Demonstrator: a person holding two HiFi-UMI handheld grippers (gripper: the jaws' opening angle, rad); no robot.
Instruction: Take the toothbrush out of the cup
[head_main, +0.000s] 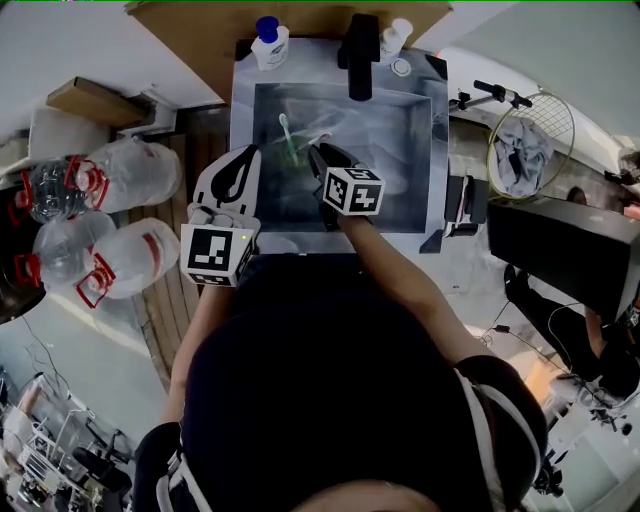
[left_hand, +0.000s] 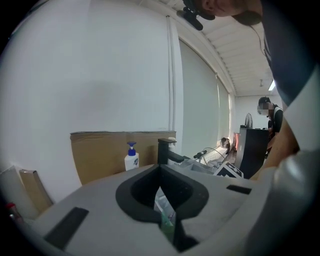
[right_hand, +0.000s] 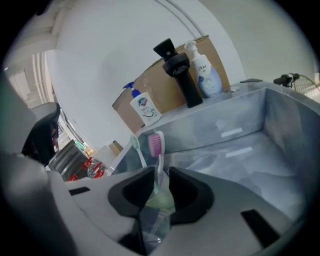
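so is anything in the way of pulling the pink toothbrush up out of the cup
Nothing visible. The pink toothbrush sticks up free above the cup; a green toothbrush stands beside it, and the faucet sits well behind.

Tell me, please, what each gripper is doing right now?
Left gripper: jaws closed on the cup, apparently.
Right gripper: jaws closed on the pink toothbrush.
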